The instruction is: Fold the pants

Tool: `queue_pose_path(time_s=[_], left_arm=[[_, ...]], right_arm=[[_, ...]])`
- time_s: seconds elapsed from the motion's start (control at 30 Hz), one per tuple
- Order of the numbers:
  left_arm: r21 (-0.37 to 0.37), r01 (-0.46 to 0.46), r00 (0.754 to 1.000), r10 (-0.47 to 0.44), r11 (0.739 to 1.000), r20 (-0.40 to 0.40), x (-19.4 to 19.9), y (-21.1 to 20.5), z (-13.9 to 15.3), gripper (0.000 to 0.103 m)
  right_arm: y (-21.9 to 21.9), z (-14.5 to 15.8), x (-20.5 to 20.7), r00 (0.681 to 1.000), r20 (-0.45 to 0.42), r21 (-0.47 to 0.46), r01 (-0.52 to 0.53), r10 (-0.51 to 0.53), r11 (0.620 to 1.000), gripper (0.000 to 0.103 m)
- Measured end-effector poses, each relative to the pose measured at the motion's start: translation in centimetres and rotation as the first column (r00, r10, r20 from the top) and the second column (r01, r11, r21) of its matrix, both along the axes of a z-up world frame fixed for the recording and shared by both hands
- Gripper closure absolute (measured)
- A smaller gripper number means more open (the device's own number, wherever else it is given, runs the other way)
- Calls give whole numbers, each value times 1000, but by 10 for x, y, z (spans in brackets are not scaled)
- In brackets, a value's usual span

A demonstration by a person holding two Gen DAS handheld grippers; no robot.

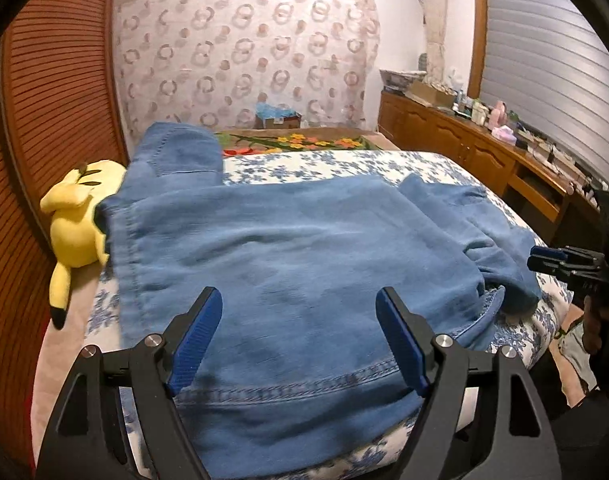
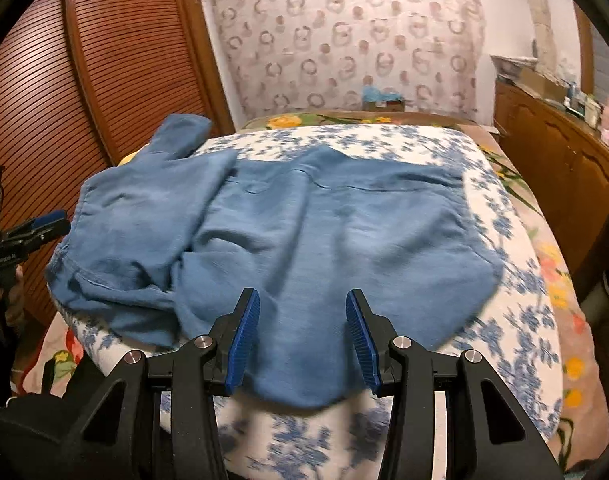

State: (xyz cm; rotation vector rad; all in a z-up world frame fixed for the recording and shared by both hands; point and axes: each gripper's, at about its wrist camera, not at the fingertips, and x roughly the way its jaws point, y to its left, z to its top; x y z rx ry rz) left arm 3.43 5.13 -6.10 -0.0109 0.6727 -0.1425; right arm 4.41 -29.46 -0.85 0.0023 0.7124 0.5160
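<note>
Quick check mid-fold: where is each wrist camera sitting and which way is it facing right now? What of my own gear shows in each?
Left wrist: behind the open left claw, looking along the bed over the blue pants toward the patterned curtain; yellow plush toy at left; the right claw at the right edge.
Right wrist: behind the right claw, jaws apart and holding nothing, over the pants' near edge, same heading; the left claw at the left edge.
Shared: pants, floral bedspread, curtain, slatted wooden door.
</note>
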Motion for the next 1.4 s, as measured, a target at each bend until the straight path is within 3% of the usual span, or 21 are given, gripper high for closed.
queue_pose_path(time_s=[0.63, 0.93, 1.4], left_arm=[[14, 91, 994, -90, 996, -64, 18, -42, -19, 23], [5, 96, 988, -95, 995, -121, 27, -49, -40, 23], [1, 102, 988, -101, 995, -114, 29, -48, -42, 22]], right_arm=[[-55, -9, -1, 985, -12, -19, 170, -170, 985, 56], [-69, -14, 3, 979, -23, -33, 200, -201, 979, 56], [-76, -18, 35, 977, -55, -25, 207, -208, 978, 56]])
